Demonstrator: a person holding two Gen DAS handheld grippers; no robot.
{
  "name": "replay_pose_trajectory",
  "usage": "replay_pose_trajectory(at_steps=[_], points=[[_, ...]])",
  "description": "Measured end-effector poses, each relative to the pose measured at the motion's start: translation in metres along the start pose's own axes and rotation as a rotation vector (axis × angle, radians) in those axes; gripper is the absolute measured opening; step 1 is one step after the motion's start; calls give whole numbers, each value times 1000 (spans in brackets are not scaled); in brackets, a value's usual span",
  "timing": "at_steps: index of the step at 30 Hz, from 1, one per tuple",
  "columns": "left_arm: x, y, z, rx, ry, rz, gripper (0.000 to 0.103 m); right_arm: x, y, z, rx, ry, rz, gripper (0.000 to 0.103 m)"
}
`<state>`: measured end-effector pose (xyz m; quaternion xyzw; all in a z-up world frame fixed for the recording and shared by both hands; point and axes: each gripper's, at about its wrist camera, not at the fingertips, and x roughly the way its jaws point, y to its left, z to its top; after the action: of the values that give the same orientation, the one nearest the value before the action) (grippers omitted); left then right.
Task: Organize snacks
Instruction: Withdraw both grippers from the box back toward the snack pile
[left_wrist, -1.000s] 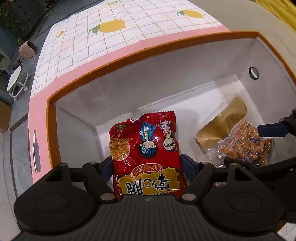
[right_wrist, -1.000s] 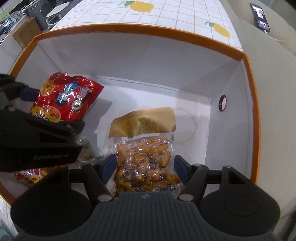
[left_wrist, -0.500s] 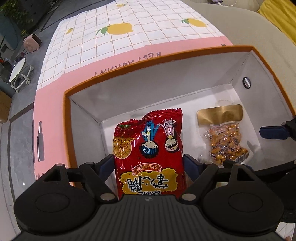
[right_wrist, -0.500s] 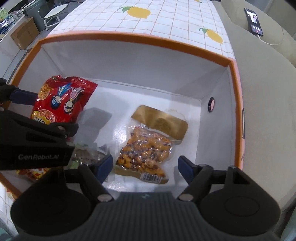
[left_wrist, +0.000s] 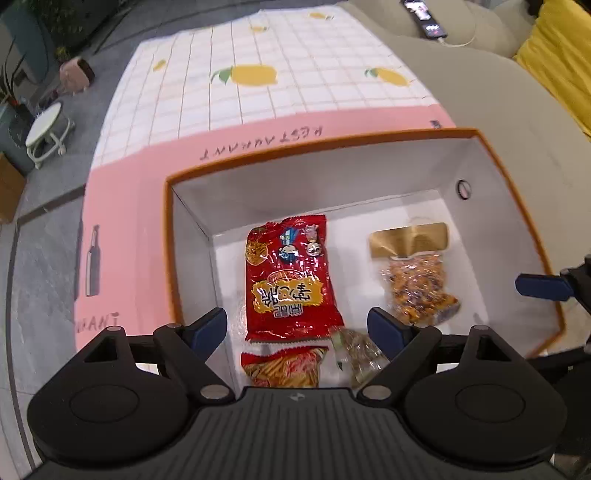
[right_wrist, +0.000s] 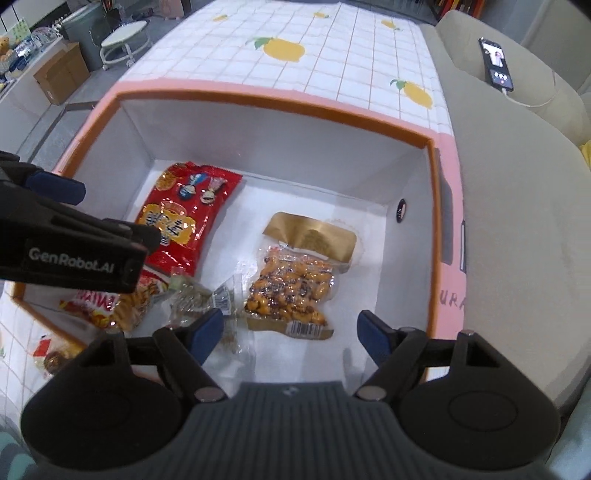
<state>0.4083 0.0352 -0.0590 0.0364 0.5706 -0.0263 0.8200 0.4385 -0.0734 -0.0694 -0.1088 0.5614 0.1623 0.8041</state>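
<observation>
Tools first, nearest to view: the left tool (left_wrist: 297, 325) hangs spread wide above the box (left_wrist: 332, 134) with nothing between its jaws, which have just been opening. The right tool (right_wrist: 290, 330) is likewise parted and empty, its jaws also just opened further.

Below them, inside the white, orange-rimmed box, four snacks already lie on the floor. Nearest the front wall sit a red packet of sticks (left_wrist: 282, 365) and a small clear pack (left_wrist: 356, 354), close together. Farther in lies the red cartoon bag (left_wrist: 290, 275), flat, and to its right, apart from it, the clear nut pack (right_wrist: 290, 290) with its gold header.

Outside the box, on the chequered counter (right_wrist: 332, 48) at the near left corner, another wrapped snack (right_wrist: 50, 356) seems to wait. I judge the job mostly done, with that piece still to go in. Beyond, a phone (right_wrist: 496, 62) rests on the sofa (right_wrist: 517, 184).
</observation>
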Motion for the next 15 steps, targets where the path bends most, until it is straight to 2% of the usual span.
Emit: replay_pose_trajectory(at_steps=[7, 15], points=[[-62, -9, -30, 27, -106, -12, 86, -54, -3, -24, 36, -116, 43, 77], [-136, -14, -95, -7, -245, -45, 83, -117, -1, -75, 80, -283, 114, 71]])
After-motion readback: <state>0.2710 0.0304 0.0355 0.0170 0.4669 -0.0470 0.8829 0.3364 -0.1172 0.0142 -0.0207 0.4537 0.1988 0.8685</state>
